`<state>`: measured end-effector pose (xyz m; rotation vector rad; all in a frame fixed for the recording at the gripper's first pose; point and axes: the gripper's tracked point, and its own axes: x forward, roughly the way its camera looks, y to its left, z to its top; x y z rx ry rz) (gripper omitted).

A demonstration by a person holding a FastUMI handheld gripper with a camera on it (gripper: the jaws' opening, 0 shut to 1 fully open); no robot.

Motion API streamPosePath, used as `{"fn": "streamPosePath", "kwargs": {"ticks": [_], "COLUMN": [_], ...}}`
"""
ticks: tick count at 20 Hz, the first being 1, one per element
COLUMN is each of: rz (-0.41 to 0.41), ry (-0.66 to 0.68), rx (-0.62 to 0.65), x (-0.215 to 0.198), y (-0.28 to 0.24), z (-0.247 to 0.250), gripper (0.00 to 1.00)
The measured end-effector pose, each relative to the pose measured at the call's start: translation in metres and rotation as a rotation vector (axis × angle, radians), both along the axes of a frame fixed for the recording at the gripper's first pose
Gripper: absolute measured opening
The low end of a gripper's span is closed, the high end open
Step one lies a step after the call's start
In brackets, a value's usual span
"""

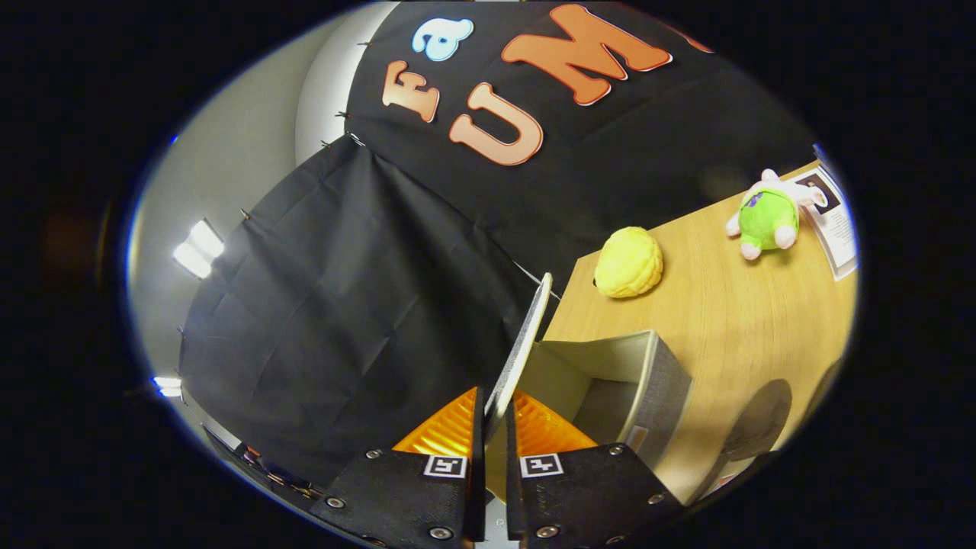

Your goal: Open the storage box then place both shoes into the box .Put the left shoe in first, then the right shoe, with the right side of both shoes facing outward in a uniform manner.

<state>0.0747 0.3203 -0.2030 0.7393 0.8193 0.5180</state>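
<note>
My gripper [494,427] is shut on the box lid [526,343], a thin grey panel pinched edge-on between both fingers and rising away from them, lifted and tilted. Just to the right of the lid sits the grey fabric storage box [663,389] on the wooden table [732,320], its top open and its pale inside showing with nothing in it that I can see. The view is rolled, so the table slopes.
A yellow plush bun [629,261] lies beyond the box near the table's back edge. A green and white plush toy [768,217] lies further right, beside a printed sheet [835,217]. A dark rounded shape [755,423] lies near the box.
</note>
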Motion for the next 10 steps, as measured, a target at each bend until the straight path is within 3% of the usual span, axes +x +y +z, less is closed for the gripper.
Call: {"fn": "streamPosePath", "kwargs": {"ticks": [10], "rz": [0.055], "ry": [-0.067], "rx": [0.044], "x": [0.020], "y": [0.119], "z": [0.034], "gripper": [0.11]}}
